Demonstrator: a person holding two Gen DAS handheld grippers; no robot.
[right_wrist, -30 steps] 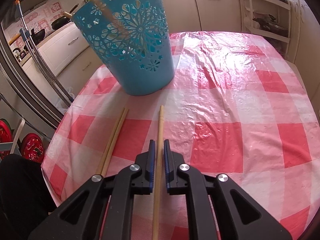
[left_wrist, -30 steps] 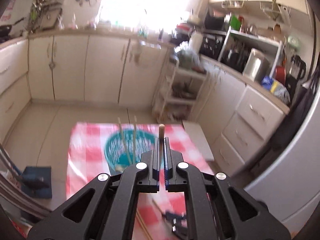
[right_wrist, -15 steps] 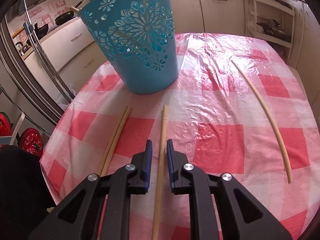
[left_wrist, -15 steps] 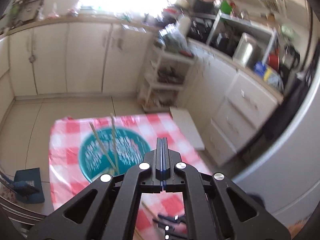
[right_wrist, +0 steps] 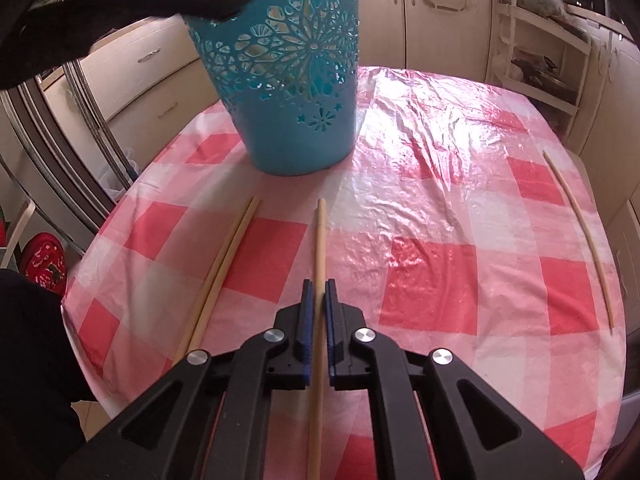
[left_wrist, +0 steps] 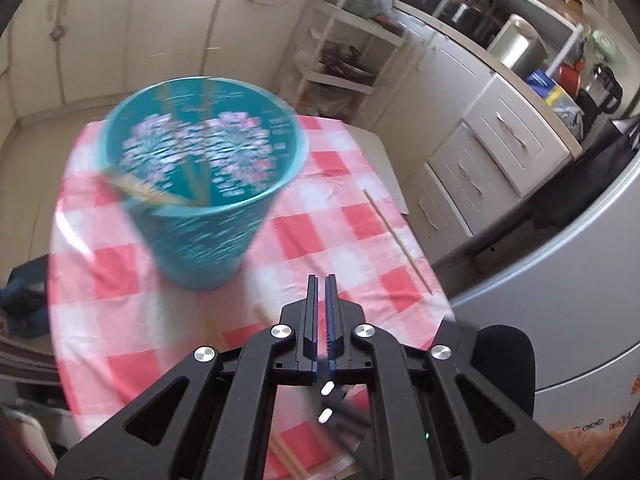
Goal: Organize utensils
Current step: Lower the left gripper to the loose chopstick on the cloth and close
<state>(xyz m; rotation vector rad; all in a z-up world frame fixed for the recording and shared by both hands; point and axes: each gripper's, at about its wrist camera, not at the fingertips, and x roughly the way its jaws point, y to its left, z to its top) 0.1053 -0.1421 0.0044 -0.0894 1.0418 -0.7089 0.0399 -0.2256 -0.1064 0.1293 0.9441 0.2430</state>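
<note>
A blue perforated bucket [right_wrist: 288, 76] stands on the red-checked table; in the left wrist view the bucket [left_wrist: 200, 184] holds several wooden sticks. My left gripper [left_wrist: 319, 280] is shut and empty, above the table near the bucket. My right gripper [right_wrist: 317, 286] is shut on a wooden stick [right_wrist: 319, 248] that lies on the cloth and points at the bucket. A pair of chopsticks [right_wrist: 224, 264] lies to its left. A thin stick [right_wrist: 580, 236] lies near the right table edge; it also shows in the left wrist view [left_wrist: 396, 236].
The table's [right_wrist: 440, 200] plastic cloth is wrinkled. White cabinets [left_wrist: 496, 148] and a shelf rack [left_wrist: 344, 60] stand beyond it. A grey fridge [left_wrist: 580, 300] is at the right. A dark shape [right_wrist: 100, 4] covers the top left of the right wrist view.
My left gripper let its stick go into the bucket and has dropped lower, closer to the table. My right gripper has closed on the stick on the cloth.
</note>
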